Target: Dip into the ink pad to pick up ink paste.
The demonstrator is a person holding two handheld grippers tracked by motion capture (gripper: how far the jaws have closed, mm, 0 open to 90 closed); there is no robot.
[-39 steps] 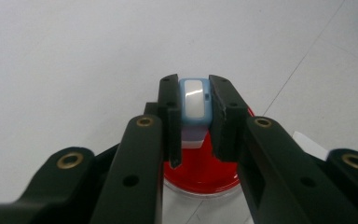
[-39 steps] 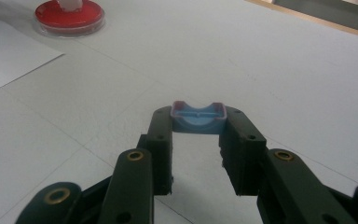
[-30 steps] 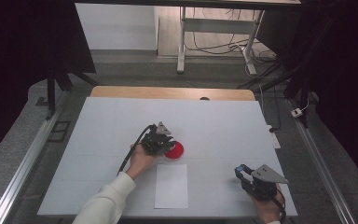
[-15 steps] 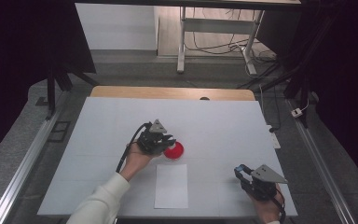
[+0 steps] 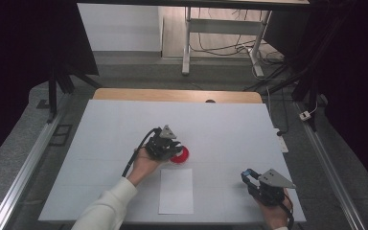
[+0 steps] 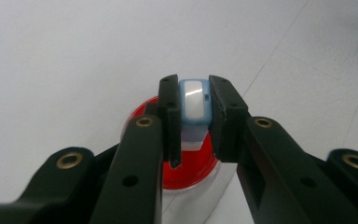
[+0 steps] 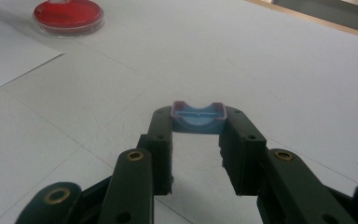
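Your left claw point(image 6: 192, 122) clamps a small blue-and-white stamp-like block point(image 6: 193, 105) directly above the red dish point(image 6: 172, 156); lower it straight and level so it meets the dish squarely. Your right claw point(image 7: 196, 135) pinches a blue cap point(image 7: 198, 117) near the bench point(image 5: 230, 129) edge; keep it parked, away from the white sheet point(image 5: 176, 190).

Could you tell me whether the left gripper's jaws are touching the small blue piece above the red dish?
Touching: in the left gripper view, the left gripper has both jaws pressed against the blue piece, no gap, over the red dish.
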